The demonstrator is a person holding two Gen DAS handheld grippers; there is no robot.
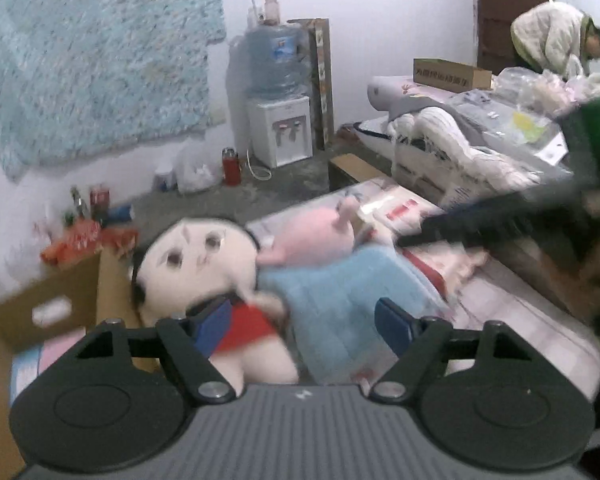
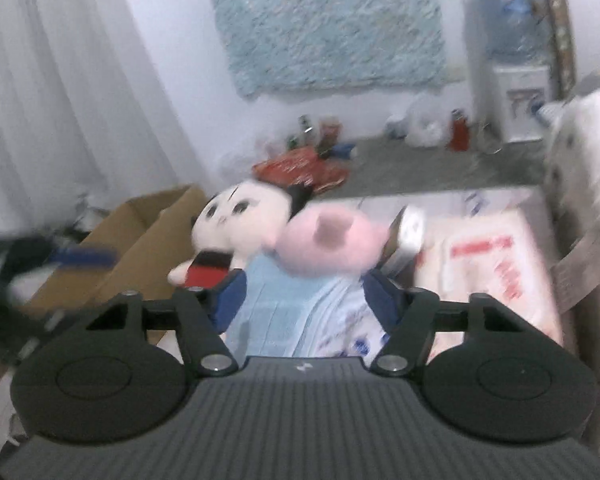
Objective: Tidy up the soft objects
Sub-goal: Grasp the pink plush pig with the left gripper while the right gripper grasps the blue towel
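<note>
Lying just ahead of both pairs of fingers: the doll (image 1: 204,264), the pink plush (image 1: 312,240) leaning against its head, and the light blue towel (image 1: 340,304) spreading beneath them, all near the surface's edge beside an open cardboard box (image 2: 140,240). Possibly sliding off or dragging together, going by the heavy blur: pulling the towel could be tipping the plush and doll toward the box. Spreading wide, the left gripper (image 1: 300,324), its fingers straddling the doll's red body and the towel, possibly brushing them. Gaping likewise, the right gripper (image 2: 304,300), flanking the towel below the plush, clamping nothing.
</note>
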